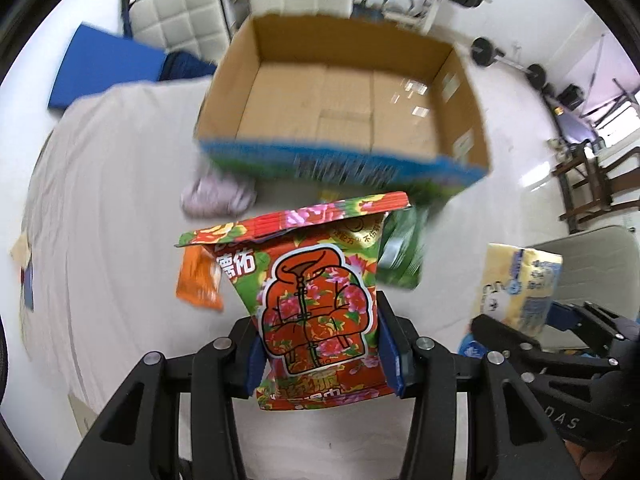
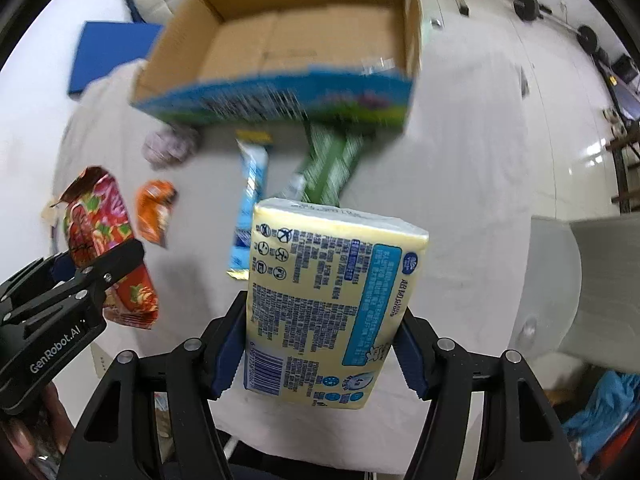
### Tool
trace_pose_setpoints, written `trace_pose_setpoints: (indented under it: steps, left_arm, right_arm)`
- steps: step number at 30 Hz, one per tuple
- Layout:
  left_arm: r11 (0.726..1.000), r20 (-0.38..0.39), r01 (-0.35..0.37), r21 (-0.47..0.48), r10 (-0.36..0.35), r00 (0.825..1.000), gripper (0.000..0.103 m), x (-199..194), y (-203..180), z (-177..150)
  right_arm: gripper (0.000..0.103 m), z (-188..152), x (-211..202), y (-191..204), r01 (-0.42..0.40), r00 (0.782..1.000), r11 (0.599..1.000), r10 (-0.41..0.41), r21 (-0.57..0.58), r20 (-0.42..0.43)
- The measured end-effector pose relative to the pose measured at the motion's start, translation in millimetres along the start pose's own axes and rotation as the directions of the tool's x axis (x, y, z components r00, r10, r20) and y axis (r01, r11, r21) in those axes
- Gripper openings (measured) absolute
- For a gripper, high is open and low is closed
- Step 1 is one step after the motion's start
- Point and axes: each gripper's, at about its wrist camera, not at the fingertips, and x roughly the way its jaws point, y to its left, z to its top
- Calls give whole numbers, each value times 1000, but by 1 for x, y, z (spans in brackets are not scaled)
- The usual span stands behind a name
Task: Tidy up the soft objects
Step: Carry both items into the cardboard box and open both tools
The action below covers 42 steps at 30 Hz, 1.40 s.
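My left tongs (image 1: 320,344) are clamped on a red floral wet-wipe pack (image 1: 316,300), held above the white-sheeted table (image 1: 120,200) in front of the open cardboard box (image 1: 344,96). My right tongs (image 2: 320,344) grip a yellow tissue pack (image 2: 328,304) in the air. An orange sachet (image 2: 154,212), a blue packet (image 2: 248,208), a green pack (image 2: 328,168) and a lilac cloth (image 2: 168,146) lie near the box's front side.

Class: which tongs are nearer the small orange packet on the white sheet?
Left. The left tongs hover right beside the small orange packet; the right tongs are farther right.
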Motion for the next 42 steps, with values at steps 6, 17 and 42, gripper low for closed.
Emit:
trace_pose_setpoints:
  steps: [6, 17, 42]
  left_arm:
    - [998, 32, 55, 19, -56, 998, 44, -7, 2, 75]
    - [995, -60, 70, 68, -66, 996, 44, 69, 12, 220]
    - [959, -319, 272, 75, -235, 918, 44, 190, -16, 290]
  right_arm:
    - [68, 57, -49, 12, -9, 993, 1000, 12, -27, 115]
    - [68, 202, 9, 13, 95, 991, 993, -89, -63, 99]
    - [69, 341, 150, -28, 109, 992, 990, -114, -86, -58]
